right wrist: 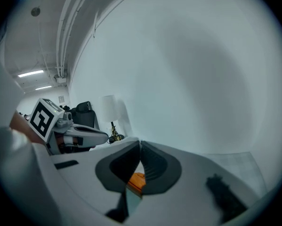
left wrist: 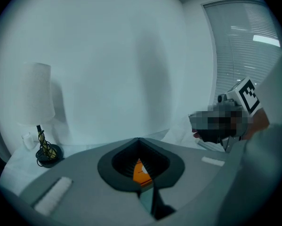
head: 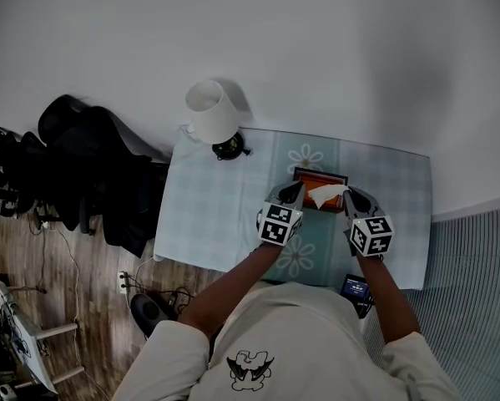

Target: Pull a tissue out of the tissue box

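While the left gripper [head: 292, 193] hovers pressed together and empty, the tissue [head: 325, 195] sticks up from the box [head: 310, 176] just right of it, with the right gripper [head: 356, 197] beyond also closed on nothing. The grasp seems not yet begun: one gripper must spread, then pinch the tissue.

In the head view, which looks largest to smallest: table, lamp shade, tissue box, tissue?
1. table
2. lamp shade and tissue box: about alike; box partly hidden, shade nearer the camera
3. tissue

One box [head: 316, 176]; one tissue [head: 325, 195] — one lamp [head: 212, 115]
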A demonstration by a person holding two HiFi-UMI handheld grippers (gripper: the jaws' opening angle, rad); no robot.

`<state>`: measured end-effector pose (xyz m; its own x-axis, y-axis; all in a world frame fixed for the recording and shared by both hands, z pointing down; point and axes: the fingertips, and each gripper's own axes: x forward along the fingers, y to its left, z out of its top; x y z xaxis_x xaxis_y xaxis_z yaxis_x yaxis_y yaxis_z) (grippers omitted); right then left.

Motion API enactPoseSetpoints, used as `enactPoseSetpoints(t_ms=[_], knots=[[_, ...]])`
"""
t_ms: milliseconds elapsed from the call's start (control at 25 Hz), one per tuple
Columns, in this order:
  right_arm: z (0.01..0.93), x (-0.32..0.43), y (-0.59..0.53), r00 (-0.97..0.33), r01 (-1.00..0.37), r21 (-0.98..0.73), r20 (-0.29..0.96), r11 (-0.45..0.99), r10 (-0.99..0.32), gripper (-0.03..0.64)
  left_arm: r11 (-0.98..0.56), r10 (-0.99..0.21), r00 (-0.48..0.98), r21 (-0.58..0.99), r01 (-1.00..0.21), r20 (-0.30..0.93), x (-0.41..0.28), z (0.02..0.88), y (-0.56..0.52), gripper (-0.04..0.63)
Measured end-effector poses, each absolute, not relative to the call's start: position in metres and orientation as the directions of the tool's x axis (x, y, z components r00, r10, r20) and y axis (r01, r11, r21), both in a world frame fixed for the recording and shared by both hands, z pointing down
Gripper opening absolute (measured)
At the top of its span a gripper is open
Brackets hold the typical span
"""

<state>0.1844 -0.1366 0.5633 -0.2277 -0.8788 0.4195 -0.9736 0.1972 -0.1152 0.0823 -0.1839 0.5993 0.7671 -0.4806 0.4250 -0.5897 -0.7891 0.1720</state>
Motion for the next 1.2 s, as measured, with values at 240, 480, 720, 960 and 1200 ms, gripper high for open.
enactPoseSetpoints(t_ms=[240,480,720,960,1200], knots=[[0.538,0.174,-0.117,-0.213,-0.976,-0.127,0.351,0.179,-0.912,0.015,-0.795,-0.5,0.787,0.17,-0.583,0.362,0.071,0.57,-0.17,0.006],[0.505,0.157,-0.093,-0.225,-0.973,-0.117,0.276,0.2,-0.934,0.015,-0.81,-0.491,0.813,0.18,-0.559,0.313,0.059,0.543,-0.141,0.006],[0.511,0.142,-0.077,-0.229,-0.972,-0.115,0.293,0.203,-0.928,0.015,-0.793,-0.505,0.805,0.201,-0.575,0.312,0.046,0.54,-0.123,0.006],[0.545,0.132,-0.058,-0.214,-0.973,-0.16,0.344,0.167,-0.914,0.015,-0.777,-0.495,0.786,0.216,-0.592,0.371,0.03,0.573,-0.109,0.006],[0.547,0.12,-0.044,-0.225,-0.971,-0.154,0.34,0.182,-0.913,0.015,-0.778,-0.507,0.784,0.202,-0.595,0.357,0.024,0.569,-0.102,0.006]])
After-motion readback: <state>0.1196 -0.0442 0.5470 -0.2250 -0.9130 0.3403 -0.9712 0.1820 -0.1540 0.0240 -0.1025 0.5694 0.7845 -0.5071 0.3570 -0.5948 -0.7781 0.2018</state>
